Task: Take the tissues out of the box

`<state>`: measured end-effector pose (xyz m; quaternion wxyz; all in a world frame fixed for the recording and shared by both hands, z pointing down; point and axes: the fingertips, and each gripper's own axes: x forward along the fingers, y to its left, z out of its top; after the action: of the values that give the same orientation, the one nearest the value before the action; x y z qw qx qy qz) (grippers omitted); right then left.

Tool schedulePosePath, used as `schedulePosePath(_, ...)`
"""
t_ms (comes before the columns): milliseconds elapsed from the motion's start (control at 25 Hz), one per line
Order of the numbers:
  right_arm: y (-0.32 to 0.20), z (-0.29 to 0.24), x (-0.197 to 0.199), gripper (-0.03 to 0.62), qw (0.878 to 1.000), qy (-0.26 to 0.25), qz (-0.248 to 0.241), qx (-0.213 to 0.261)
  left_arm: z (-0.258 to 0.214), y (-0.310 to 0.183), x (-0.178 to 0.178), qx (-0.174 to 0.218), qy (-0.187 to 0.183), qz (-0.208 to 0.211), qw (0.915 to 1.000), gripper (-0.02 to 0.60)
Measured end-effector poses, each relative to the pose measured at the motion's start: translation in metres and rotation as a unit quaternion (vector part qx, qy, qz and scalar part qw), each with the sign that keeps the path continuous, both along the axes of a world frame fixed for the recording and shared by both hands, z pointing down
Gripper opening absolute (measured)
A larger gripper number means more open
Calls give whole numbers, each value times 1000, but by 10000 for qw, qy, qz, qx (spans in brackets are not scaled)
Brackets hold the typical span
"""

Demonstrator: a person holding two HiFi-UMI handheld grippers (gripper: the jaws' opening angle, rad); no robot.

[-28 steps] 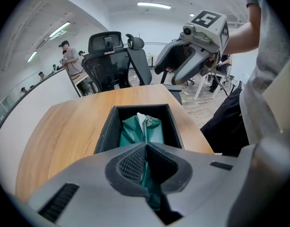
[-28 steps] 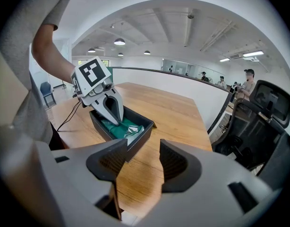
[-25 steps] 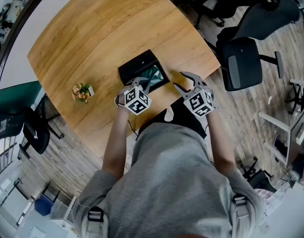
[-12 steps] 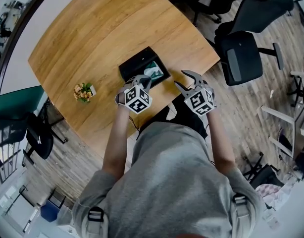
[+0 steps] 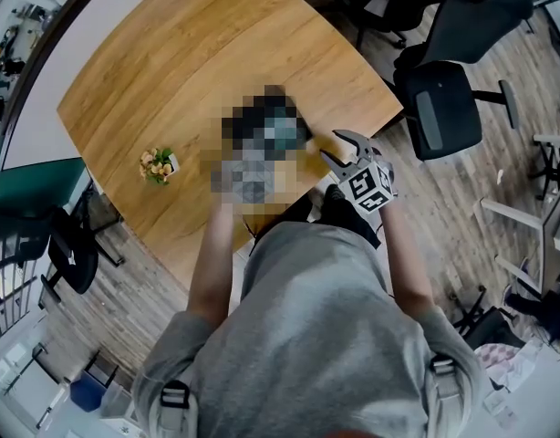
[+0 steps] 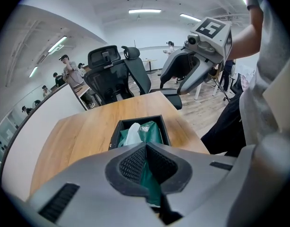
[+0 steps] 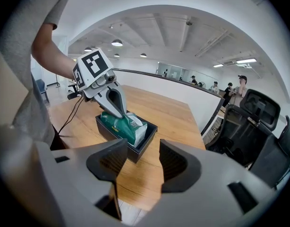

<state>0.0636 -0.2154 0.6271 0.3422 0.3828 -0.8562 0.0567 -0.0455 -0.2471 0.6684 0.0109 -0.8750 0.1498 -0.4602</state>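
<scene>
The broad wooden surface (image 5: 171, 53) carries the work, and an office chair (image 5: 444, 108) stands on the floor off its right corner, clear of both arms. Near the person's edge of the surface sits the black box (image 6: 115, 131), open at the top, placed where both hands reach it without stretching. Inside it lies the green tissue pack (image 7: 121, 126), most of its body between the box walls, its top standing above the rim. The left gripper (image 6: 146, 150) comes down steeply onto the near end of the pack, and its fingers are clenched on a fold of the green wrapper, which runs up from the box into the pinch between the pads. Taking the pack by one end looks like a way to tip it up and draw it out lengthwise rather than fight all four walls at once. The right gripper (image 7: 142, 150) hangs to the right of the box and apart from it, fingers released and wide with nothing between them. It is probably waiting to steady the box or take the pack's free end. A small potted plant (image 5: 158, 164) stands well apart on the left. A white tissue (image 6: 132, 134) pokes from the pack's opening, beyond the clenched fingers and untouched by them.
</scene>
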Motion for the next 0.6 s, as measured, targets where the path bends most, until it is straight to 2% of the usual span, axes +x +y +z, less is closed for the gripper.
schedulePosePath(360,10,-18,4,219,9997,-41,-119,223,-30,5,0,346,81,-254,9990,20)
schedulePosePath(600,34,-21,14,219,9996,-88,-159,220,-47,18,1,557,-3,-326,9979,20)
